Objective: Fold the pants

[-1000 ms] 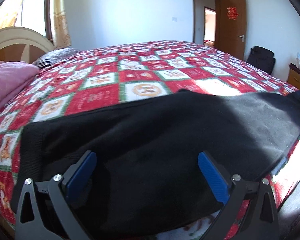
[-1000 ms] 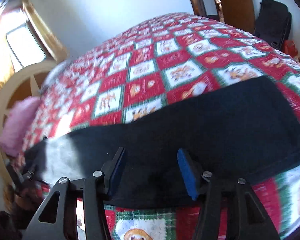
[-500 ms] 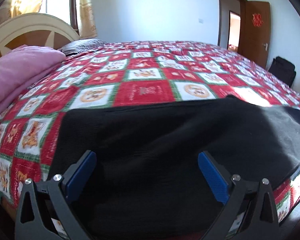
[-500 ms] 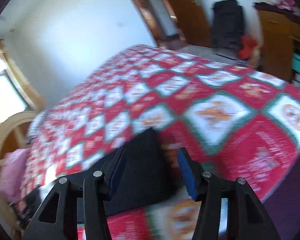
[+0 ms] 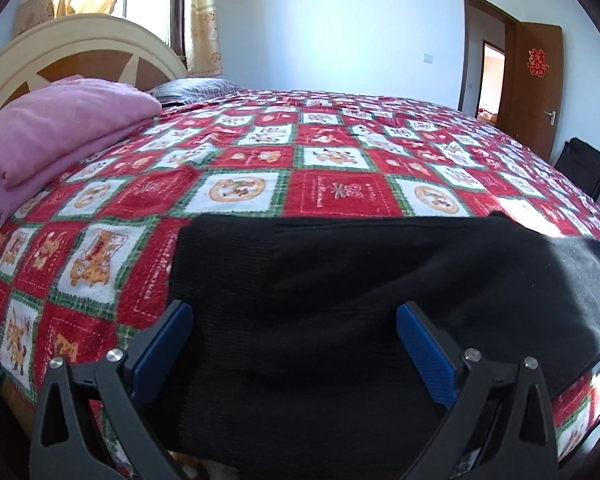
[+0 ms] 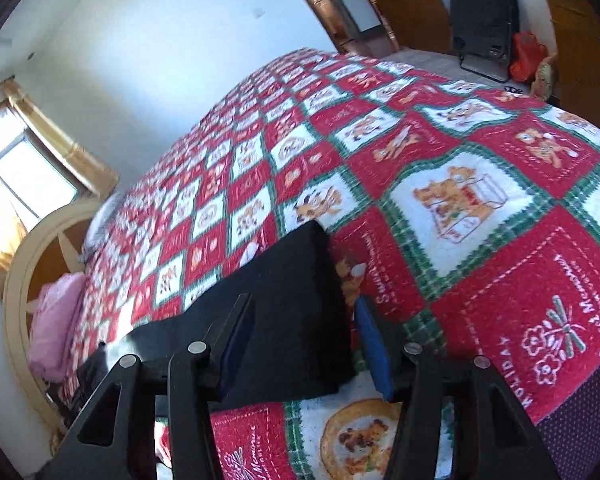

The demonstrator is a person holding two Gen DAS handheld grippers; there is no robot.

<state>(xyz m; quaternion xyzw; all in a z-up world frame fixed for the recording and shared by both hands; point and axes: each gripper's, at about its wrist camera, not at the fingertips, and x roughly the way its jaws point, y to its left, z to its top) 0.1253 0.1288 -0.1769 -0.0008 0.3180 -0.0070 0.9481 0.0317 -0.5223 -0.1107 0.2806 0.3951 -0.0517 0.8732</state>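
Observation:
Black pants (image 5: pixel 340 288) lie flat in a long strip along the near edge of the bed, on a red, white and green checked blanket (image 5: pixel 324 188). My left gripper (image 5: pixel 296 344) hovers open over the strip near its left end, blue pads wide apart and nothing pinched. In the right wrist view the pants' right end (image 6: pixel 296 300) stops just inside my right gripper (image 6: pixel 304 340). That gripper is open, with the cloth's edge lying below the gap between its fingers.
A folded pink blanket (image 5: pixel 56 136) and a grey pillow (image 5: pixel 196 88) lie by the headboard (image 5: pixel 80 56) at the left. A black bag (image 6: pixel 482 12), a red bag (image 6: pixel 526 56) and a wooden cabinet (image 6: pixel 584 40) stand beyond the bed's right end, near a brown door (image 5: pixel 538 84).
My left gripper has slid toward the pants' left end, so bare blanket now shows beside it. My right gripper has swept along the strip to its right end.

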